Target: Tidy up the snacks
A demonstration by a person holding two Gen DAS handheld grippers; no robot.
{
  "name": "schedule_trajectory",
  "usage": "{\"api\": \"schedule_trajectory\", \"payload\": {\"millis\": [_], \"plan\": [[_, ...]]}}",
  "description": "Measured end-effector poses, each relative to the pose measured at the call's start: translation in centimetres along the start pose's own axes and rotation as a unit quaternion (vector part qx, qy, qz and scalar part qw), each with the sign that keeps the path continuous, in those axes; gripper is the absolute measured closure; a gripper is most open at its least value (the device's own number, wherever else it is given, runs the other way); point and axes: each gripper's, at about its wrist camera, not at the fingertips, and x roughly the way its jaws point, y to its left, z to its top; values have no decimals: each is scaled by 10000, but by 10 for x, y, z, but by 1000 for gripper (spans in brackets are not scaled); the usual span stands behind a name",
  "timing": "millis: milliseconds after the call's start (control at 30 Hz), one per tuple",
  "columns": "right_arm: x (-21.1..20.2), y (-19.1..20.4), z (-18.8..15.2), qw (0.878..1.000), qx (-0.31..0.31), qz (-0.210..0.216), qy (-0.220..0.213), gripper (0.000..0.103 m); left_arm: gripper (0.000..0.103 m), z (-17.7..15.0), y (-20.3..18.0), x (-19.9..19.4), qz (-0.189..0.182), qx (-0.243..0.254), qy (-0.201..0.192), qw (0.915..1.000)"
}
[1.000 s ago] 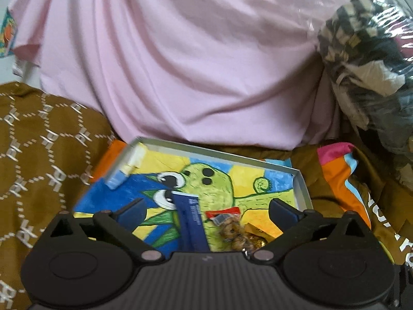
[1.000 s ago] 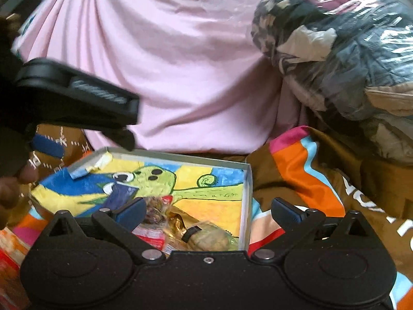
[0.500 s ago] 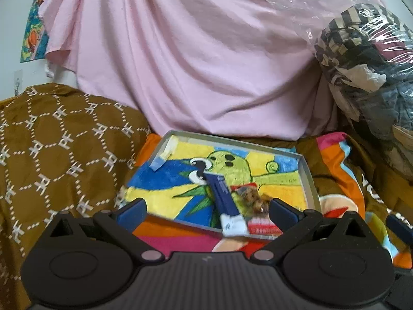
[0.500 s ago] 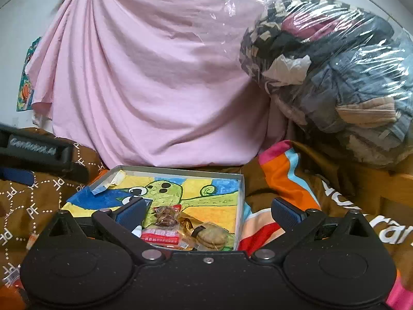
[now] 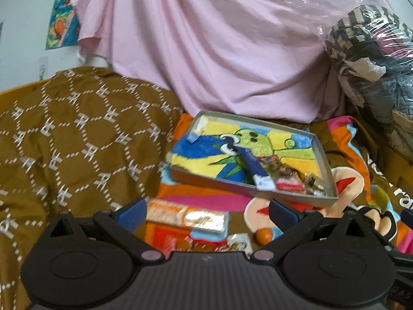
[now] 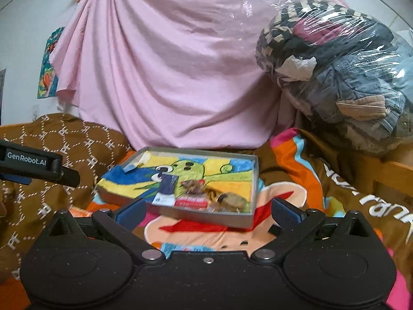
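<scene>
Pink drapery backs the bed: ahead of both spread, empty grippers — left gripper (image 5: 205, 210), right gripper (image 6: 207, 210) — the box (image 6: 180, 213) holds several snacks, while the orange packet (image 5: 187, 214) and small orange ball (image 5: 263, 235) just beyond the left tips remain outside.

One shallow grey cardboard tray (image 5: 296, 198) with a painted bottom, one dark blue snack bar (image 5: 251, 166), one small orange ball (image 5: 263, 235), two grippers.

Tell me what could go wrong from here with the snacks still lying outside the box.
1. The box sits tilted on rumpled bedding, with the blue packet and other snacks bunched in its low corner; pushing more in could tip it.
2. The small orange ball may roll away on the blanket if nudged.
3. The foil-ended packet lies flat, close under the open left hand-held gripper; its fingers might snag fabric.
</scene>
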Motion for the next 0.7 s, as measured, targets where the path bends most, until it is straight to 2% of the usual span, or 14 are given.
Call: {"api": "schedule_trajectory", "payload": {"millis": [367, 700], "plan": [[-25, 13, -18, 9974, 350, 55, 633, 1, 0, -35, 38, -19, 149, -138, 442, 9988], [-17, 32, -37, 9890, 283, 481, 1373, 1, 0, -60, 52, -13, 243, -212, 949, 9950]]}}
